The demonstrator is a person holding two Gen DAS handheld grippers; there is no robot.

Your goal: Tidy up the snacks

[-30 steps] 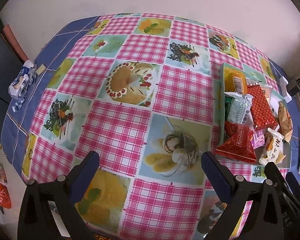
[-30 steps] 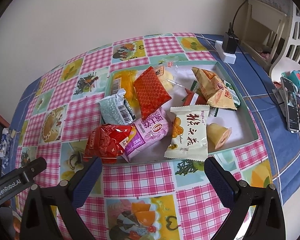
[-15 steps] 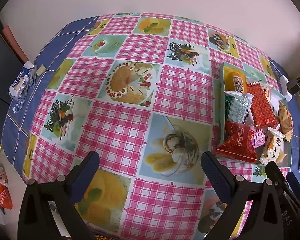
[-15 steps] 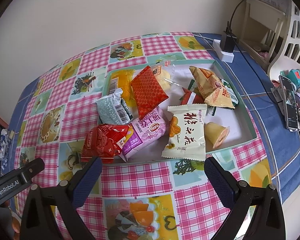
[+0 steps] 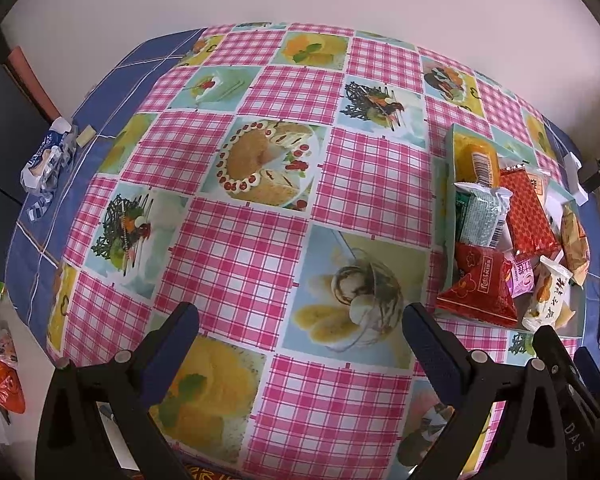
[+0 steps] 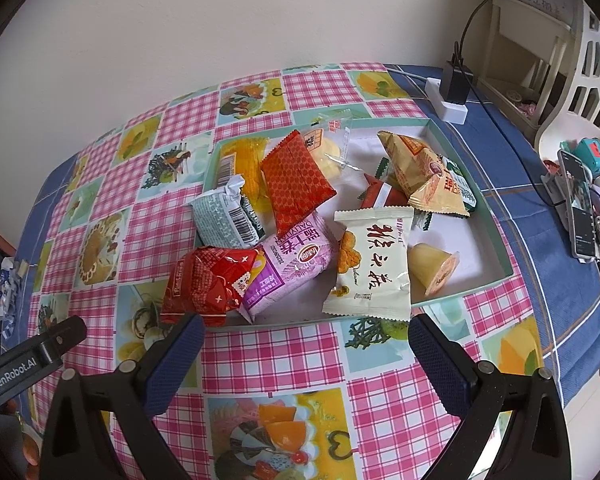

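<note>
Left tongs [image 5: 300, 334]: spread wide and empty above the checked cloth of the desk [image 5: 260, 248]; nothing between the blue pads
Right tongs [image 6: 306, 340]: also wide apart, holding nothing; poised just short of the near wall of the tray [image 6: 496, 240]
Snacks: heaped in the shallow pale-green tray on the desk's right half; some packets lap over its left rim
Readable print: the purple packet [image 6: 290, 264] carries "DALIYUAN" and Chinese characters; the cream packet [image 6: 374, 260] bears large black Chinese characters; the crumpled red packet [image 6: 204, 284] shows lettering too small to read; the pale green packet [image 6: 224, 218] shows a barcode; the left tool's arm reads "GenRobot.AI"
Other snacks: a red-orange patterned packet [image 6: 296, 180] atop the pile; a tan triangular packet [image 6: 424, 176] toward the back; a jelly cup [image 6: 434, 266] on its side beside the cream packet
Surroundings: a white power strip [image 6: 448, 100] with a black plug beyond the tray; a phone [image 6: 580, 204] at the right edge; a crumpled blue-and-white wrapper [image 5: 46, 156] far left
</note>
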